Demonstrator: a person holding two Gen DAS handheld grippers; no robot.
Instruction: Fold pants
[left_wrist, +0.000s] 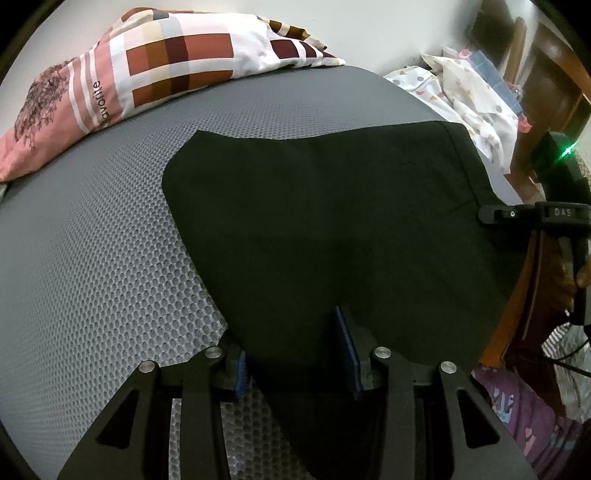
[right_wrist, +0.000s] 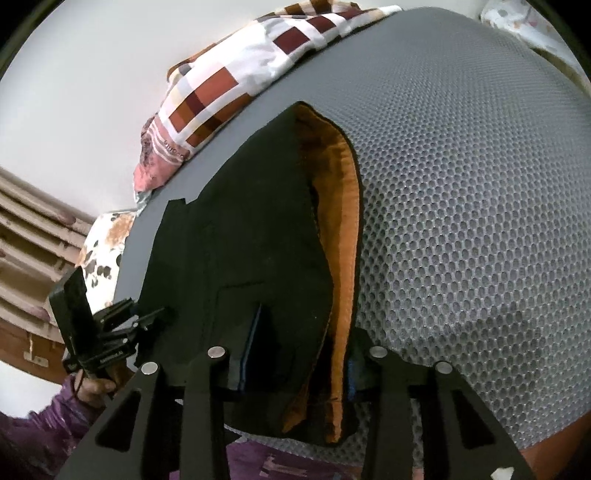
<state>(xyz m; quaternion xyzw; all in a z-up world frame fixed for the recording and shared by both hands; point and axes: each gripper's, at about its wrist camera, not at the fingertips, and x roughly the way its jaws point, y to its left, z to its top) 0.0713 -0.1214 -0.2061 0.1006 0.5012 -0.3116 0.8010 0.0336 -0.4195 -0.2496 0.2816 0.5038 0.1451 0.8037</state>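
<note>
Across the middle of your left wrist view, the black pants (left_wrist: 325, 229) lie on the grey mesh bed (left_wrist: 92, 258); your left gripper (left_wrist: 295, 354) has its fingers spread over the near hem. A patterned pillow (left_wrist: 147, 62) sits upper left, the right gripper (left_wrist: 535, 214) at the right edge.

In your right wrist view, the right gripper (right_wrist: 299, 358) has its fingers spread astride the pants (right_wrist: 240, 240), orange lining (right_wrist: 343, 240) showing. The left gripper (right_wrist: 110, 332) is lower left, its fingers' state unclear here.

A patchwork-print pillow (left_wrist: 147, 62) lies at the far edge of the grey honeycomb-textured mattress (left_wrist: 92, 258), against a white wall (right_wrist: 92, 92). A white patterned cloth (left_wrist: 469, 92) is heaped beside a wooden frame (left_wrist: 554, 85).
</note>
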